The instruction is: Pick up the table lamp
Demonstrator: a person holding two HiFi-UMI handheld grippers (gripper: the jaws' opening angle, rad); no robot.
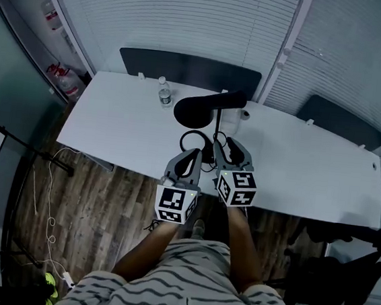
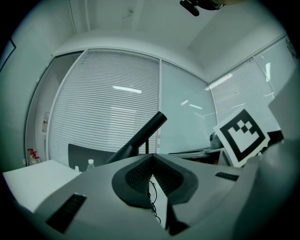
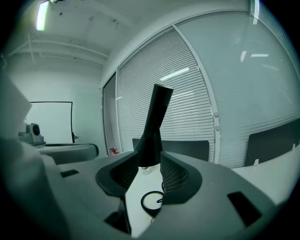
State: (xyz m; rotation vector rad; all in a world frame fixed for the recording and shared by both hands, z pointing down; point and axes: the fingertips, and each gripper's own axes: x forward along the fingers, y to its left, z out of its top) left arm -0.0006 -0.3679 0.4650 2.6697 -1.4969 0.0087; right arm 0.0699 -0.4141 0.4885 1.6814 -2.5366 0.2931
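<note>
The table lamp [image 1: 207,107] stood mid-surface [image 1: 297,166], near the near edge. The right gripper view showed the right tongs [image 3: 150,174] wide apart, with the lamp shade seen through the gap. The left gripper view showed the left tongs [image 2: 152,158] closed and empty.

Both left tongs [image 1: 194,154] and right tongs [image 1: 226,147] grey-shelled, black ribbed pads [image 3: 174,178], black-and-white square-marker cube [image 1: 176,204] on each. Wearer's clothing [image 1: 183,286] pale, dark wavy stripes.
</note>
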